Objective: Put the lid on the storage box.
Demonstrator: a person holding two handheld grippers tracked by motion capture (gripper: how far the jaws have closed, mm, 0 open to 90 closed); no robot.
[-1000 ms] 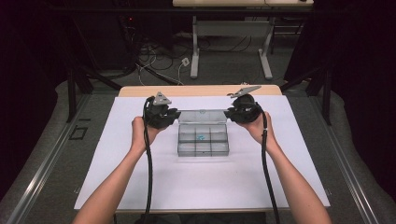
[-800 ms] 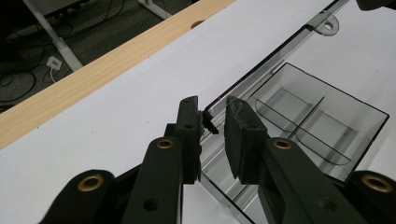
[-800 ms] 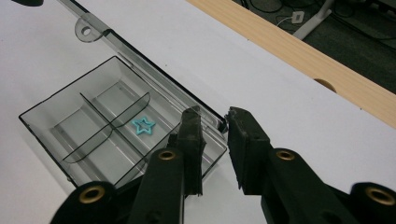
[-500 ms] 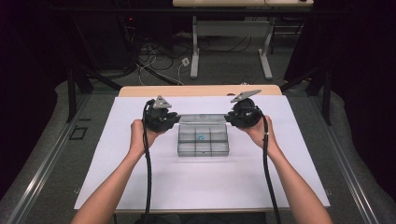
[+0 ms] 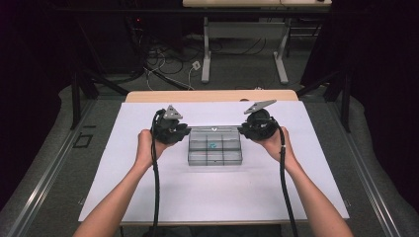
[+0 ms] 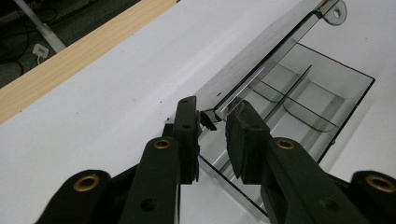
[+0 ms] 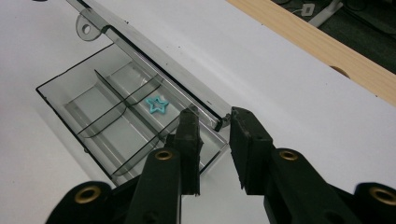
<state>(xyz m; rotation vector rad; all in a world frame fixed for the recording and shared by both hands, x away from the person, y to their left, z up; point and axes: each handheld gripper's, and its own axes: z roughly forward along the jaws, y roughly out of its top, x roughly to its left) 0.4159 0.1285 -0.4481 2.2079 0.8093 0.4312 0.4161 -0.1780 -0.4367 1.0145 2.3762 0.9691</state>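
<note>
A clear plastic compartment box (image 5: 215, 153) lies mid-table, with a small turquoise star (image 7: 157, 105) in one middle cell. Its clear lid (image 6: 261, 51) tilts up along the far side. My left gripper (image 5: 187, 129) is at the lid's left end. In the left gripper view its jaws (image 6: 212, 121) stand narrowly apart, astride the lid's corner. My right gripper (image 5: 243, 129) is at the lid's right end. Its jaws (image 7: 215, 122) straddle that corner (image 7: 223, 119) the same way, with a gap showing beside the thin edge.
A white sheet (image 5: 212, 197) covers the table, with a strip of bare wood (image 5: 212, 95) at the far edge. The lid (image 7: 154, 56) carries a hanging tab (image 7: 85, 25). Desk legs and cables (image 5: 163, 59) lie on the floor beyond.
Both grippers have shifted a little toward the person, and the lid's far edge has come the same way with them. The box has stayed in place.
</note>
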